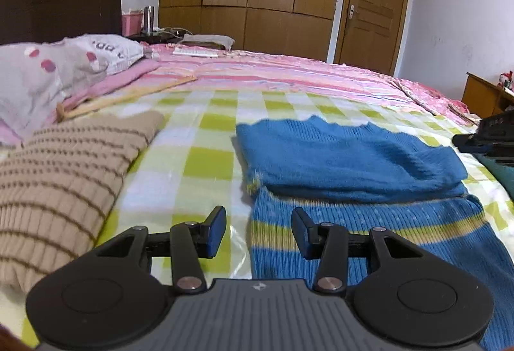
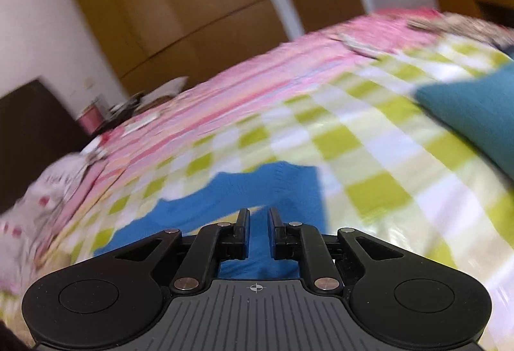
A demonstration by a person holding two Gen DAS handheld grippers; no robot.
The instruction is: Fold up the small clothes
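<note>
We pinch the blue sweater (image 2: 257, 190) in our right gripper (image 2: 258, 222) to fold it, left gripper (image 1: 258, 229) apart, empty.

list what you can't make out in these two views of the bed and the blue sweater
- Left wrist view: the blue sweater's bottom hem, hidden under the left tool and the frame edge.
- Left wrist view: the right tool, cut off by the right edge.
- Right wrist view: whether the right tool pinches the sweater; motion blur smears it.
- Right wrist view: the teal garment, cut off by the edge.
</note>
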